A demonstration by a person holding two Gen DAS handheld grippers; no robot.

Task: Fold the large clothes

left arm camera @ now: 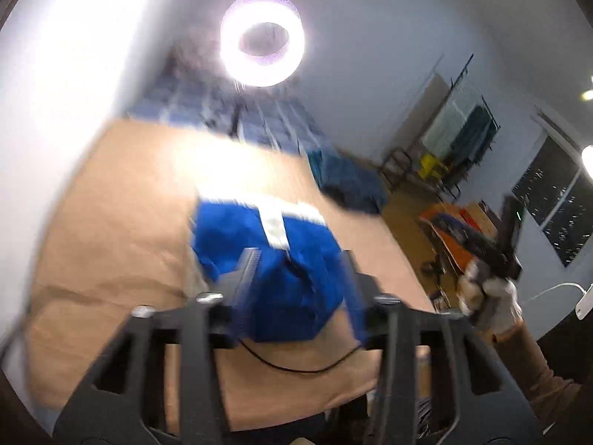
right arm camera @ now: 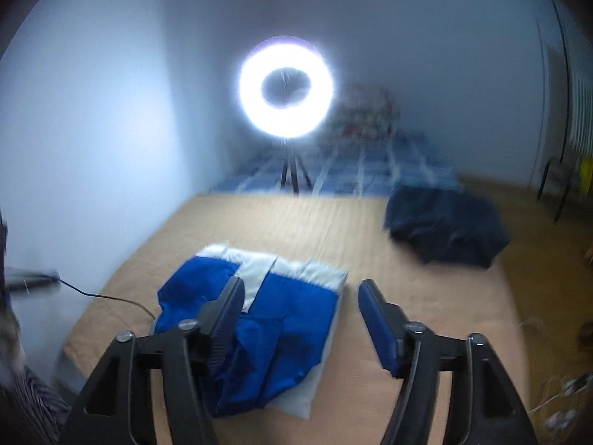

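Lying on the tan cloth-covered tabletop (right arm camera: pixel 370 222), folded into a thick rectangular bundle: blue and white fabric garment (right arm camera: pixel 259 315), lower centre of the right wrist view, middle of the left wrist view (left arm camera: pixel 267 259). Long axis running from the near edge of the tabletop away toward the glowing white ring light on a black tripod (right arm camera: pixel 285 87); white band at the far end, loose blue folds at the near end. Near left part rumpled, white underlayer showing along the near right edge.

Hovering above the bundle with jaws apart, nothing between them: left tool (left arm camera: pixel 300 270), blurred at the bottom of its own view, pointing down and forward at the cloth. Likewise spread wide and empty: right tool (right arm camera: pixel 300 315), its left finger over the blue fabric, its right finger over bare tabletop just beside the bundle. Seen also at the right edge of the left wrist view, gripped by a white-gloved hand (left arm camera: pixel 493 300) with a brown sleeve.

Resting well apart at the far right corner of the tabletop: dark navy crumpled garment (right arm camera: pixel 444 230). Trailing across the near left edge: thin black cable (right arm camera: pixel 111 298). Beyond the tabletop, blue checked bedding (right arm camera: pixel 370 170).
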